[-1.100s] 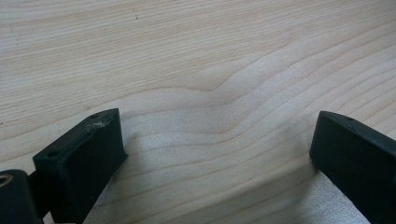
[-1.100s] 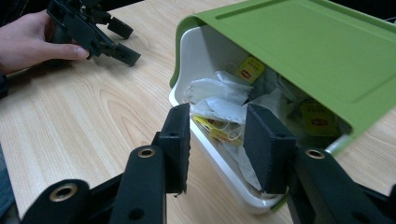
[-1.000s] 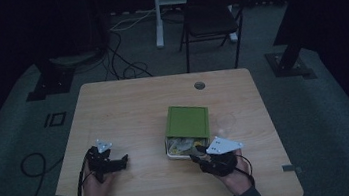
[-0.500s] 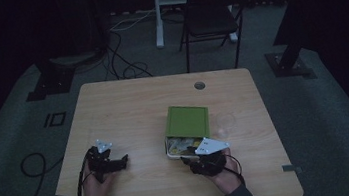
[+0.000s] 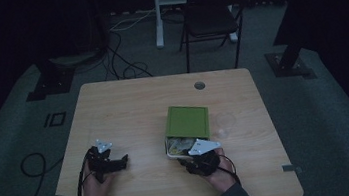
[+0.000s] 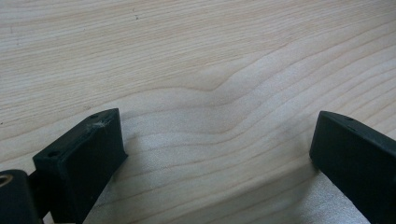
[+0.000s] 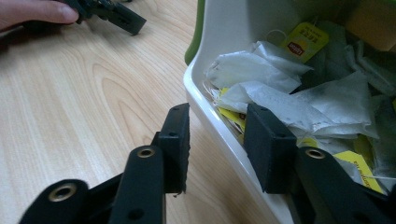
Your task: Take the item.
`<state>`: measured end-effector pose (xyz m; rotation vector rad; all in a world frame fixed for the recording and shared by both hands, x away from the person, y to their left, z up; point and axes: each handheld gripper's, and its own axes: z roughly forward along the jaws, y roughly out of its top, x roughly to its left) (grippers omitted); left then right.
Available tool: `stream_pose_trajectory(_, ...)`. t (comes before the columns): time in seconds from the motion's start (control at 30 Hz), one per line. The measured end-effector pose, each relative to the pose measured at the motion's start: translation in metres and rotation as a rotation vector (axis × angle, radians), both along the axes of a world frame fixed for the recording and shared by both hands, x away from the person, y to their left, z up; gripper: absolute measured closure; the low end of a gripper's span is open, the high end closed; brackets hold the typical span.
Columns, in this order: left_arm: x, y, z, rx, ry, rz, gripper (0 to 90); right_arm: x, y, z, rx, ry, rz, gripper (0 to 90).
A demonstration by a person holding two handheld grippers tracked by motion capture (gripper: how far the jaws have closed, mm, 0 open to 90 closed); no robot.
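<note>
Meanwhile, right gripper (image 7: pixel 217 135), jaws closing, straddles the box (image 7: pixel 205 88) rim unclamped; tea bags (image 7: pixel 280 100) just beyond remain unpicked; left gripper (image 6: pixel 217 154) spread, idle.

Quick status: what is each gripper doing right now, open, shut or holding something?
Left gripper: open, nothing between its jaws, just above bare table.
Right gripper: jaws just closing, straddling the white box wall; not gripping yet.

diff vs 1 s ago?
The right tongs moved left along the white box and now straddle its near wall, one jaw outside, one over the tea bags; jaws have just been closing, not gripping. The left tongs, box and green lid stayed put.
</note>
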<state>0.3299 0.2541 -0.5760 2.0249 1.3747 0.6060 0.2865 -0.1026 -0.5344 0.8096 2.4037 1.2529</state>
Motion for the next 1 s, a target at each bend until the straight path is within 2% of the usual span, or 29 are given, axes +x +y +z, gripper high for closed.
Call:
stream_pose_trajectory(0.23, 0.000, 0.000, 0.000, 0.000, 0.000, 0.000, 3.7, 0.003, 0.001, -0.003, -0.017, -0.007, -0.011, 67.0)
stream_pose_trajectory(0.53, 0.000, 0.000, 0.000, 0.000, 0.000, 0.000, 3.7, 0.001, 0.001, -0.001, -0.015, -0.018, -0.003, 73.0)
stream_pose_trajectory(0.67, 0.000, 0.000, 0.000, 0.000, 0.000, 0.000, 3.7, -0.001, 0.001, -0.001, -0.020, -0.020, 0.004, 73.1)
stream_pose_trajectory(0.8, 0.000, 0.000, 0.000, 0.000, 0.000, 0.000, 3.7, -0.005, 0.000, -0.001, -0.004, 0.005, 0.020, 73.4)
stream_pose_trajectory(1.0, 0.000, 0.000, 0.000, 0.000, 0.000, 0.002, 3.7, -0.011, 0.001, 0.000, -0.011, 0.007, 0.035, 73.1)
